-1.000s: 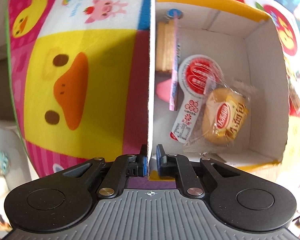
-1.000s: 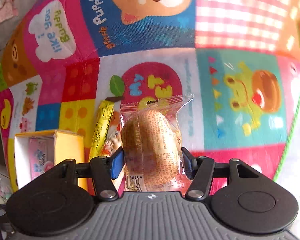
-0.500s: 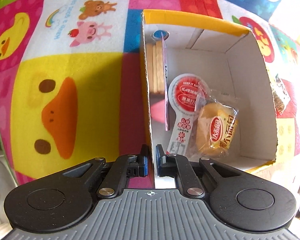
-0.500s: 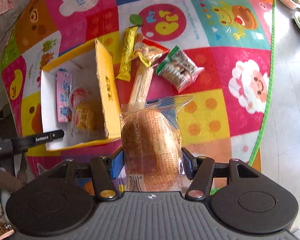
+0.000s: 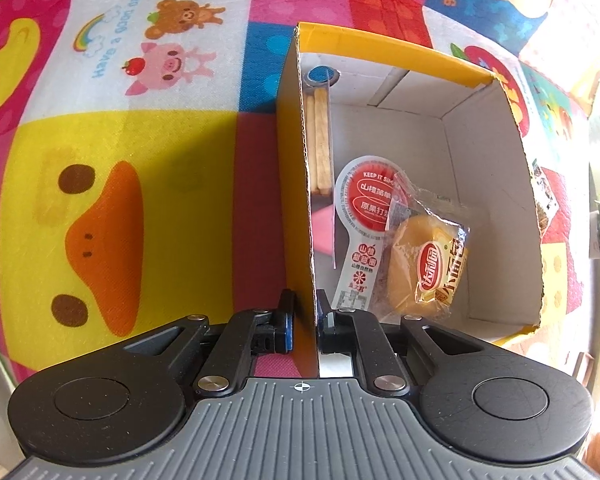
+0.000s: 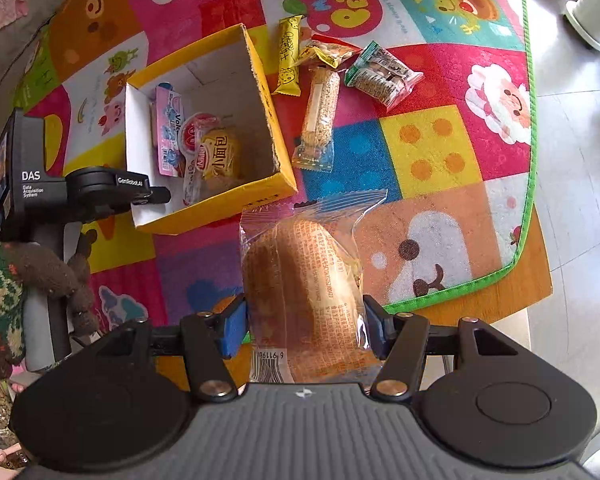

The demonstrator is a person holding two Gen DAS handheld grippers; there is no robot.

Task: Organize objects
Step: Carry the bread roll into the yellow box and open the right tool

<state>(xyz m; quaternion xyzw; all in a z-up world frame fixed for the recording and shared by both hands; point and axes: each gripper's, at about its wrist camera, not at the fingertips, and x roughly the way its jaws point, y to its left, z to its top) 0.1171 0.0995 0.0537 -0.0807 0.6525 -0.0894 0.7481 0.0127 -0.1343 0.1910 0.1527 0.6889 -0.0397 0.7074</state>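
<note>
A yellow cardboard box (image 6: 266, 96) stands open on the patchwork play mat. Inside lie a pink wafer packet (image 6: 166, 132), a red-and-white paddle-shaped packet (image 5: 364, 208) and a small wrapped bun (image 5: 428, 268). My left gripper (image 5: 305, 312) straddles the box's near left wall (image 5: 300, 200), one pad on each side; its jaws are opening slightly but still touch the card. My right gripper (image 6: 304, 332) is shut on a clear-wrapped bread roll (image 6: 304, 280), held in the air in front of the box's near right corner. The left gripper (image 6: 152, 196) also shows there at the box's edge.
Loose snacks lie on the mat right of the box: a yellow bar (image 6: 290, 56), a sesame bar (image 6: 320, 116), a red-yellow packet (image 6: 328, 52) and a green-white packet (image 6: 382, 72). The mat's green hem (image 6: 528, 160) borders tiled floor with plant pots (image 6: 592, 8). A knitted sleeve (image 6: 0, 300) is at lower left.
My right gripper has carried the bread roll up and across, so the box and loose snacks have come into its view. The left gripper stays on the box wall, tilted a little.
</note>
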